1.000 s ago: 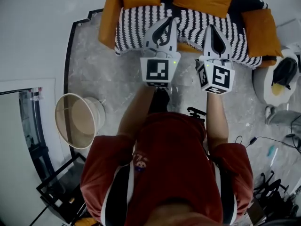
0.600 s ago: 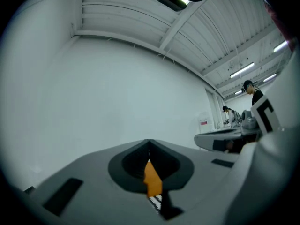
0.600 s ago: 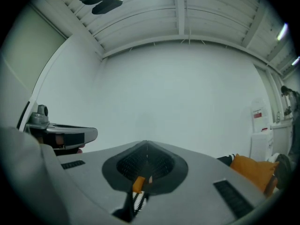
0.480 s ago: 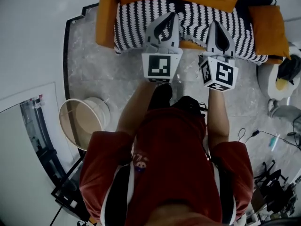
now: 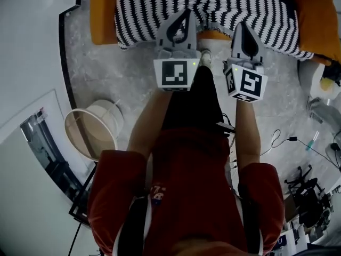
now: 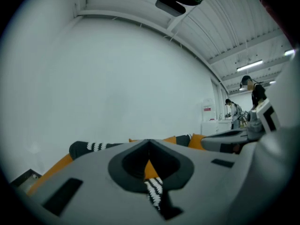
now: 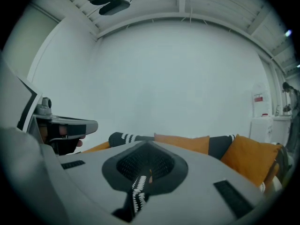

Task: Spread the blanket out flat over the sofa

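Observation:
A black-and-white striped blanket (image 5: 144, 9) lies over the seat of an orange sofa (image 5: 102, 15) at the top of the head view. My left gripper (image 5: 186, 15) and right gripper (image 5: 241, 26) reach side by side over its front edge. Both are shut on that edge. In the left gripper view a striped fold (image 6: 153, 191) is pinched between the closed jaws of the left gripper (image 6: 149, 143). The right gripper view shows the same, a strip of blanket (image 7: 137, 189) nipped in the right gripper (image 7: 149, 144). Orange cushions (image 7: 253, 161) and more blanket lie behind.
A round white lampshade-like tub (image 5: 93, 135) stands on the marble floor to the left, with a dark glass-topped frame (image 5: 53, 169) beside it. Cables (image 5: 282, 143) trail on the floor at right, near a black chair base (image 5: 306, 196). People stand far off (image 6: 248, 90).
Both grippers have come down and forward together, still shut on the blanket's front edge. The sofa has slid toward the top of the head view.

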`<state>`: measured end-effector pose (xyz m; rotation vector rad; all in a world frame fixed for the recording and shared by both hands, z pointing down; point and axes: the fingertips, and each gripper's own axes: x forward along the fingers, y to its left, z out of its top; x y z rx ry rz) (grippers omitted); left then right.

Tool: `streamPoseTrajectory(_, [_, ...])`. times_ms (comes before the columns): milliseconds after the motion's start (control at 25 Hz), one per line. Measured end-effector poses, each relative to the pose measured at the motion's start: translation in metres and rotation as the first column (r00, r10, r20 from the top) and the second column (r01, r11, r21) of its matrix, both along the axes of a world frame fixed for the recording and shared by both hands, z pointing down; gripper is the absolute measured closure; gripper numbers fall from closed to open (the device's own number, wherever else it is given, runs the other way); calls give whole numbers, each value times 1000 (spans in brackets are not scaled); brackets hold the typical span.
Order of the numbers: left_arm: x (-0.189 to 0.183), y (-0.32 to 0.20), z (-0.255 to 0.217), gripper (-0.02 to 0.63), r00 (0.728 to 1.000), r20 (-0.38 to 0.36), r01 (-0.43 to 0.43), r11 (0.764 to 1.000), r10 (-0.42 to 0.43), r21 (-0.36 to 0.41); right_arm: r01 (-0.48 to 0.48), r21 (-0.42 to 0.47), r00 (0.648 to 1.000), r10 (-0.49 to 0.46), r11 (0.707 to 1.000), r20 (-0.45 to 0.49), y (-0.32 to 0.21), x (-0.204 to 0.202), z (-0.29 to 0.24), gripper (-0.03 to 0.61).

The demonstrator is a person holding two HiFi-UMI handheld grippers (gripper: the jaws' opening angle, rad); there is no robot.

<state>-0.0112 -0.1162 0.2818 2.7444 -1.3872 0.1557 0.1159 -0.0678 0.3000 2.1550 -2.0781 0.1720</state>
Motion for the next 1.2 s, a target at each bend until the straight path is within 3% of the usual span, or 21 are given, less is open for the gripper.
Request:
streamPoseTrajectory(440, [36,-34,156,598,998,58,48,988,-40,-149,2,-126,999,4,992,45,-36,22,151,566])
streamPoseTrajectory(800, [46,-50,292,597,988,148,77,959,-37,-274,20,-282,998,-1,959,68,-55,44,277,565])
streamPoseTrajectory(1200, [52,-48,403,595,963,268,145,888,-25,-437,60,-430,995,-21,901,94,-63,49,375,563])
